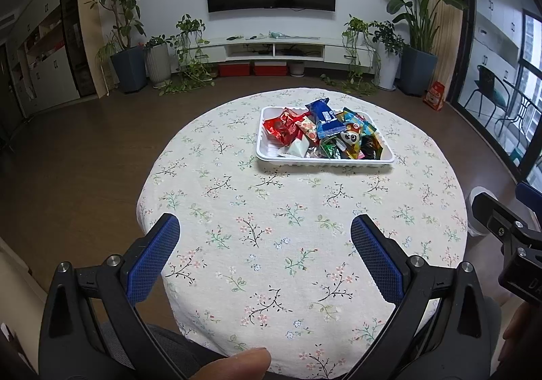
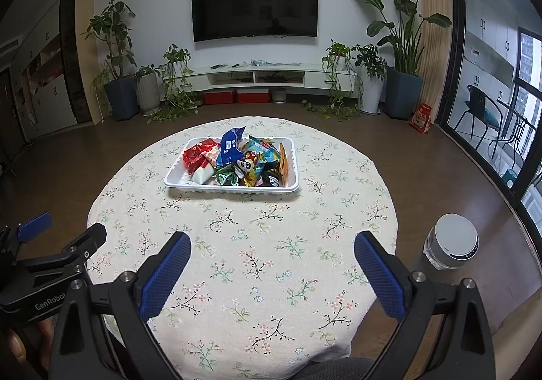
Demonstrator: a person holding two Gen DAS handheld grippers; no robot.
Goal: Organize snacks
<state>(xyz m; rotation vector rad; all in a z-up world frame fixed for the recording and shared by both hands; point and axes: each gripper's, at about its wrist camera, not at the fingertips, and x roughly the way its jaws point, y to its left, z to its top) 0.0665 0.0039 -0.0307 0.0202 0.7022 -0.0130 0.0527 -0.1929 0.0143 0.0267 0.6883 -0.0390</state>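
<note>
The white tray (image 1: 326, 161) piled with snack packets (image 1: 325, 134) sits toward the far edge of the round surface (image 1: 271, 244), so you've got bare floral cloth all the way from it back to the near rim. Your left claw (image 1: 265, 239) and right claw (image 2: 272, 253) both hang wide apart near that rim, holding nothing.

Table (image 1: 305, 261) is covered in matt woven floral cloth. Tray (image 1: 267, 156) is seen as glossy white ribbed plastic. Snack wrappers (image 1: 325, 132) are shiny foil and film. Tongs pads (image 1: 154, 264) are textured blue rubber on matt black plastic, metal screws fitted.
</note>
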